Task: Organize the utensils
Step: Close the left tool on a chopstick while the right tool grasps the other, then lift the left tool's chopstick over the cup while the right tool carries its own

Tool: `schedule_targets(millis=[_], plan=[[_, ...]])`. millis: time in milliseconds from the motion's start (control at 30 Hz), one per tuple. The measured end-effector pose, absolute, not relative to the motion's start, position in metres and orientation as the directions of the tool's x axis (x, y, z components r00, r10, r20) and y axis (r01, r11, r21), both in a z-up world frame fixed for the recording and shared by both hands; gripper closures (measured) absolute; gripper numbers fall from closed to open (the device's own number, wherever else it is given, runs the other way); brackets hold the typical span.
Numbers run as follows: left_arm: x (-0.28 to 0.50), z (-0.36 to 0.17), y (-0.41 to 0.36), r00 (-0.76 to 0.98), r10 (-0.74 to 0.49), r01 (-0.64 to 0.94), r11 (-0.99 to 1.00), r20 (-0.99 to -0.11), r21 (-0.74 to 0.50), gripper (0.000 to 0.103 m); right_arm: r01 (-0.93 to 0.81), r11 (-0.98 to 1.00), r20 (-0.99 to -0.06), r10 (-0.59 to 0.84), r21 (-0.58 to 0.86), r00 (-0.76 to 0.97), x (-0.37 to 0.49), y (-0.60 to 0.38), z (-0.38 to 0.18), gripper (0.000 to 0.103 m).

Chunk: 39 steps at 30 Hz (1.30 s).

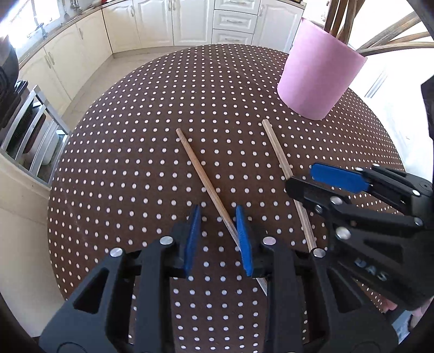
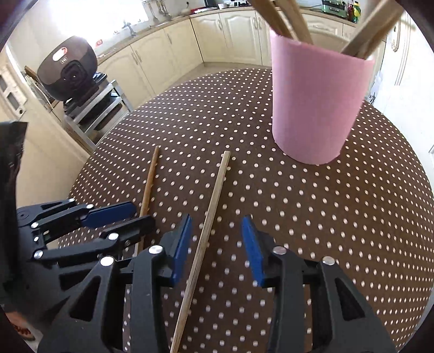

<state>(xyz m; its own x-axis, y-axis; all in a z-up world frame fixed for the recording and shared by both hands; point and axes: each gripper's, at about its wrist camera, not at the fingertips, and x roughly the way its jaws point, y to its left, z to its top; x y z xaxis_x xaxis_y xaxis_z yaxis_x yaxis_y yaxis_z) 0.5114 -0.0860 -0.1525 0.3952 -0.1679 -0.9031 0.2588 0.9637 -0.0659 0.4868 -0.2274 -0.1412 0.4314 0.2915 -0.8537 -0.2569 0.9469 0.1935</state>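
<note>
Two wooden chopsticks lie on the brown polka-dot table (image 1: pixel 135 163). The darker chopstick (image 1: pixel 202 179) runs between the fingers of my left gripper (image 1: pixel 218 217), which is open around it, low over the cloth. The paler chopstick (image 1: pixel 282 163) passes under my right gripper (image 1: pixel 320 179). In the right wrist view the paler chopstick (image 2: pixel 211 206) lies between the open fingers of my right gripper (image 2: pixel 217 225), and the darker chopstick (image 2: pixel 149 184) runs beside my left gripper (image 2: pixel 127 214). A pink cylindrical holder (image 1: pixel 318 70) (image 2: pixel 317 103) stands at the far right, with several wooden utensils (image 2: pixel 287 19) in it.
The table (image 2: pixel 352 217) is round and drops off to a tiled floor. A metal rack (image 2: pixel 95 106) with a dark rice cooker (image 2: pixel 67 73) stands to the left. Cream kitchen cabinets (image 1: pixel 152 24) line the back.
</note>
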Motion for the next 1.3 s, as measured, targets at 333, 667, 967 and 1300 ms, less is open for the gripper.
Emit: schedule_targets(millis=[333,667,967,1300], plan=[[0.505,-0.152,-0.096,0.45,-0.186,0.25,0.965,-0.873,-0.077,0.097,-0.269,0.944,-0.836,0.299,0.19,0.46,0.489,-0.218,-0.146,0.098],[0.462,-0.106,-0.093,0.524,-0.228,0.267,0.959,-0.821,-0.095,0.097,-0.302,0.932,-0.78,0.339,0.201,0.526,0.45,-0.23,-0.106,0.099],[0.408,-0.042,-0.098,0.625,-0.266,0.307,0.948,-0.733,-0.082,0.097,-0.34,0.923,-0.685,0.366,0.18,0.63,0.406,-0.241,-0.046,0.099],[0.369,0.002,-0.108,0.692,-0.304,0.343,0.936,-0.655,-0.072,0.097,-0.351,0.927,-0.577,0.359,0.13,0.734,0.365,-0.263,0.0,0.099]])
